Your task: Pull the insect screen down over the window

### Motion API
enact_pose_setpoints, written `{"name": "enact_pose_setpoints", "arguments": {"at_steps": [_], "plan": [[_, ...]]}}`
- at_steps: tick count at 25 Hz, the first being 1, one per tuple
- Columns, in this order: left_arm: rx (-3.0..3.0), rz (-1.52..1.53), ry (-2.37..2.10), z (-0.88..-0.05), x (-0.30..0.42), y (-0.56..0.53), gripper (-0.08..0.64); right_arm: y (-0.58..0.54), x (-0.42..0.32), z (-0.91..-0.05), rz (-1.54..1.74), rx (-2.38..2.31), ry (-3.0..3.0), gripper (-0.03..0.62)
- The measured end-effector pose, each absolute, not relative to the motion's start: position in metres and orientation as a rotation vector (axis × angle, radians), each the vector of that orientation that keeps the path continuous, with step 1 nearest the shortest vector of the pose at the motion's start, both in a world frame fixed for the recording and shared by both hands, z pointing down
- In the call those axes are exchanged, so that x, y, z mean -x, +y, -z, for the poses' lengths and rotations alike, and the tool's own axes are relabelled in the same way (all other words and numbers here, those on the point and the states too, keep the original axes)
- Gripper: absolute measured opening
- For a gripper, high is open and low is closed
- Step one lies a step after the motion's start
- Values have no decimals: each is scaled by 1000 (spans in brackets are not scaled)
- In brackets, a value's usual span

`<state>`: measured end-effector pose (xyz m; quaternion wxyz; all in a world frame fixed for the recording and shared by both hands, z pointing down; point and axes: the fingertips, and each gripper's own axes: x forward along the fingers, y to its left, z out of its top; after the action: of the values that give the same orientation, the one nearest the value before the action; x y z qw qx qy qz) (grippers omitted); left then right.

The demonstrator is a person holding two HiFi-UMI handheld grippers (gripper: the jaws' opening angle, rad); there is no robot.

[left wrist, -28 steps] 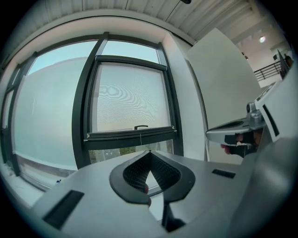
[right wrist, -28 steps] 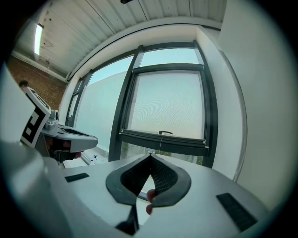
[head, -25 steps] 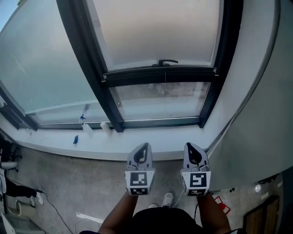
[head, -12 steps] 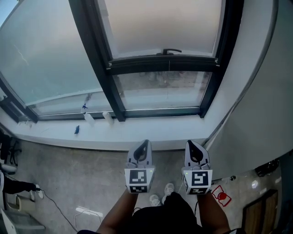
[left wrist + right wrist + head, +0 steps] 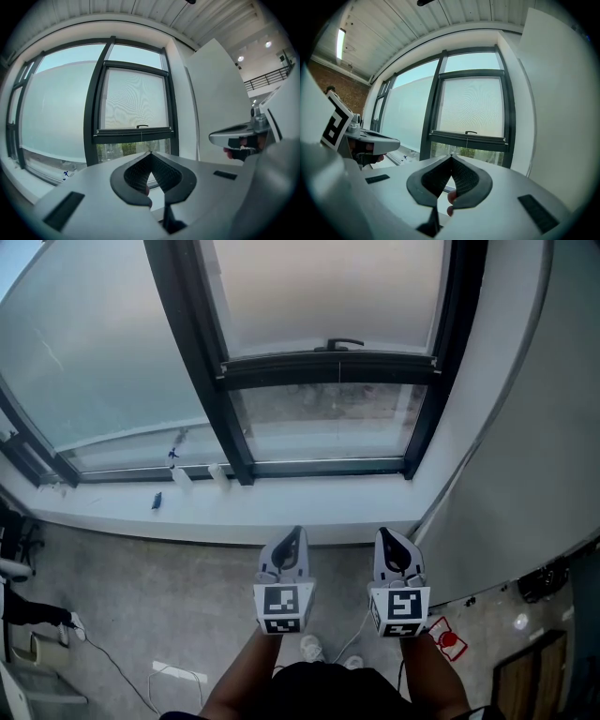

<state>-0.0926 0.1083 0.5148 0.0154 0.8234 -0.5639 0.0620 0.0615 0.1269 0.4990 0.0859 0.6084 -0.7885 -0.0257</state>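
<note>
The left gripper [image 5: 292, 540] and right gripper [image 5: 390, 540], jaws closed and empty, should open before meeting the handle [image 5: 344, 343] at upper centre.

A white window sill [image 5: 309, 518] runs across the middle of the head view, from the left edge to the grey wall at right. On its left part lie a small blue item [image 5: 156, 501] and, further up, a small white piece [image 5: 180, 476] with a second white piece [image 5: 217, 472] just beside it. Below, the grey concrete floor [image 5: 187, 596] carries a thin cable [image 5: 105, 654] and a flat white strip [image 5: 173, 673] at lower left, a shoe [image 5: 309, 648] at bottom centre, and a red tag [image 5: 448, 640] at lower right.
</note>
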Motion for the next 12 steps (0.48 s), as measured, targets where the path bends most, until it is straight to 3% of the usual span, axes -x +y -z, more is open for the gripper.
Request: {"name": "enact_pose_setpoints", "arguments": {"at_steps": [12], "plan": [[-2531, -191, -1799, -511, 73, 141, 3, 155, -82, -495, 98, -1792, -2372, 3]]}}
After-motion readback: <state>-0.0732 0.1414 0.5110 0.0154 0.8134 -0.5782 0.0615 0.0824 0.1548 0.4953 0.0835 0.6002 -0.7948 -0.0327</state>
